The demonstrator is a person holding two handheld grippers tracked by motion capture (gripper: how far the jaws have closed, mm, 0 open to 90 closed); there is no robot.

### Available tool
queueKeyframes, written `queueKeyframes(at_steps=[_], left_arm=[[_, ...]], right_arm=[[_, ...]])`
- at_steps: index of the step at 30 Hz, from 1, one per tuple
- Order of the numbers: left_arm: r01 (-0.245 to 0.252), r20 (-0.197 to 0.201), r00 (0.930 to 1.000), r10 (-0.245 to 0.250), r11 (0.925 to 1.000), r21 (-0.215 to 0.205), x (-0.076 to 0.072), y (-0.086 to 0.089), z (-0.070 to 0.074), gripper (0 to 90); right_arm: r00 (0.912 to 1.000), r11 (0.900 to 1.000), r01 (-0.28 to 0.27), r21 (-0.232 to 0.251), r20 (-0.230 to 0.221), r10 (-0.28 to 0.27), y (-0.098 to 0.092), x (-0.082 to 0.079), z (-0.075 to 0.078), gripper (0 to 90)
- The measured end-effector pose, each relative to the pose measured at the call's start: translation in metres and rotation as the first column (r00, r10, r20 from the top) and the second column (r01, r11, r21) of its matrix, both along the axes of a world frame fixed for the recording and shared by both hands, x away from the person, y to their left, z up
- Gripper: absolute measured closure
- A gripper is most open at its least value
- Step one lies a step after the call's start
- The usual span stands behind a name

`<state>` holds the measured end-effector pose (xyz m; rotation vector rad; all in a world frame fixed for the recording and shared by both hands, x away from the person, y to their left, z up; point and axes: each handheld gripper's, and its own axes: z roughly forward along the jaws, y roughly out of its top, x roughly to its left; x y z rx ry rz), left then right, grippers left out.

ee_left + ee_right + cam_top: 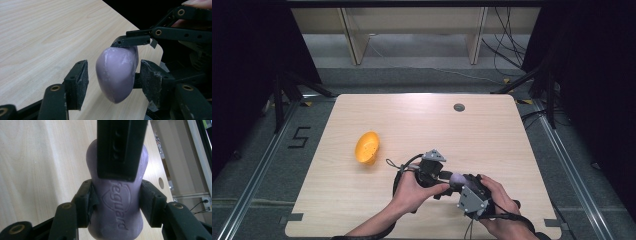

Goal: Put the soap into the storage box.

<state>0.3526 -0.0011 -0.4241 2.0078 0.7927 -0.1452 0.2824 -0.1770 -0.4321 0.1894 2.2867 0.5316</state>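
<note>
the purple soap bar (115, 202) is clamped between the pads of the right gripper (115, 202), held above the bench (492, 135) near its front edge. the left gripper (112, 82) stands spread around the soap, one pad close beside it, the other apart from it. this looks like a handover; the next move would call for the left to close squarely before the right lets go. well left of the soap lies an orange bowl (367, 147). the soap's far end is hidden behind a jaw.
</note>
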Motion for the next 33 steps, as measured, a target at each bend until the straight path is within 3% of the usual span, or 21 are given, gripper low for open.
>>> queueKeyframes(at_steps=[1, 3, 13, 16, 23, 25, 28, 29, 32, 33], left_arm=[[-0.003, -0.009, 1.0, 0.003, 0.9999, -0.014, -0.0002, -0.0016, -0.0006, 39.9], [0.016, -0.002, 0.9999, -0.016, 0.9999, 0.005, 0.0, -0.0019, -0.0004, 40.6], [0.033, -0.014, 0.9994, -0.033, 0.9994, -0.008, 0.0004, -0.0068, -0.0027, 46.1], [0.042, -0.017, 0.999, -0.042, 0.999, -0.014, 0.0017, -0.0066, -0.0035, 47.4], [0.044, -0.051, 0.9976, -0.047, 0.998, -0.045, 0.0049, -0.0042, -0.0057, 49.2], [0.031, -0.05, 0.9982, -0.033, 0.9985, -0.046, 0.0045, -0.0041, -0.0057, 49.7], [0.048, -0.083, 0.9951, -0.054, 0.9961, -0.074, 0.0071, 0.0001, -0.0057, 55.3], [0.03, -0.076, 0.9964, -0.037, 0.9963, -0.081, 0.0061, -0.0007, -0.0065, 55.6], [0.032, -0.091, 0.9952, -0.038, 0.9975, -0.063, 0.0064, 0.0017, -0.0052, 57.0], [0.033, -0.097, 0.9944, -0.041, 0.9962, -0.081, 0.0067, 0.002, -0.006, 57.5]], right_arm=[[0.9999, 1.0, -0.012, -0.011, 0.001, 0.012, 0.0003, 0.0004, 0.0009, 50.2], [1.0, 1.0, -0.007, -0.001, 0.002, 0.007, 0.0015, -0.0001, 0.0002, 50.2], [0.9992, 0.999, -0.038, -0.008, 0.013, 0.038, 0.0045, -0.0018, 0.0031, 50.2], [0.9998, 1.0, -0.018, 0.007, 0.002, 0.018, 0.0051, -0.0044, 0.0031, 50.2], [0.9986, 0.999, -0.048, -0.01, 0.023, 0.049, 0.0048, -0.0021, 0.0029, 50.2], [0.9987, 0.999, -0.047, -0.008, 0.02, 0.047, 0.0049, -0.0026, 0.0031, 50.2], [0.9991, 0.999, -0.038, -0.004, 0.021, 0.038, 0.0045, -0.0035, 0.0031, 50.2], [0.999, 0.999, -0.04, -0.003, 0.021, 0.04, 0.0045, -0.0034, 0.003, 50.2], [0.9989, 0.999, -0.044, -0.005, 0.016, 0.044, 0.0056, -0.0035, 0.0022, 50.1], [0.9989, 0.999, -0.042, -0.004, 0.021, 0.042, 0.0058, -0.0035, 0.0021, 50.1]])
